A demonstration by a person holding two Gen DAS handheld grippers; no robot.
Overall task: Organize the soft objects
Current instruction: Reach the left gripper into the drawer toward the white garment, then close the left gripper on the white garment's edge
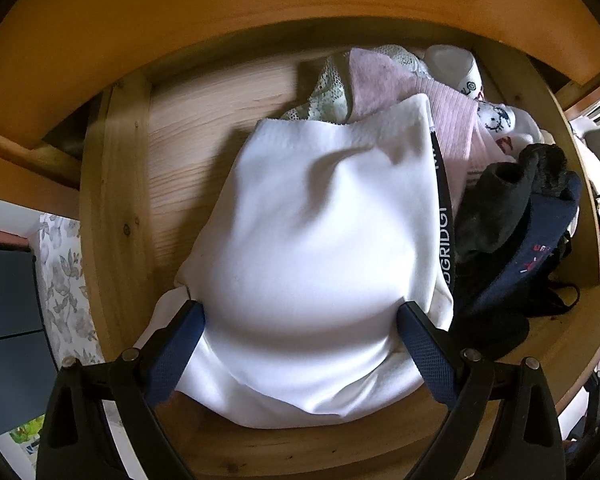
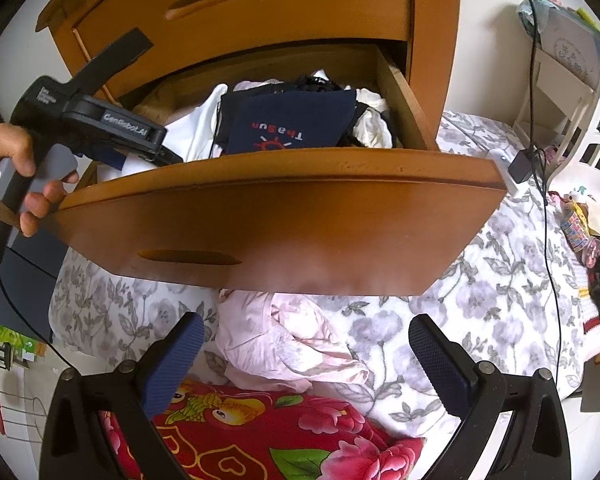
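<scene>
My left gripper (image 1: 302, 316) reaches into the open wooden drawer (image 1: 112, 200). Its jaws stand wide apart on either side of a folded white garment (image 1: 320, 220) with a black lettered waistband, which rests on the drawer floor. To the right lie pink cloth (image 1: 384, 88), lace (image 1: 328, 92), black socks (image 1: 496, 208) and a navy piece (image 1: 540, 248). My right gripper (image 2: 306, 344) hangs open over the bed, below the drawer front (image 2: 284, 220). A crumpled pale pink garment (image 2: 284, 340) lies between and beyond its fingers. A hand (image 2: 16, 168) holds the left gripper's handle.
The drawer's left half shows bare wood floor (image 1: 204, 120). A closed drawer sits above the open one (image 2: 236, 4). A floral bedsheet (image 2: 480, 280), a red flowered blanket (image 2: 280, 436), a white laundry basket (image 2: 596, 120) and a black cable (image 2: 548, 220) surround the right gripper.
</scene>
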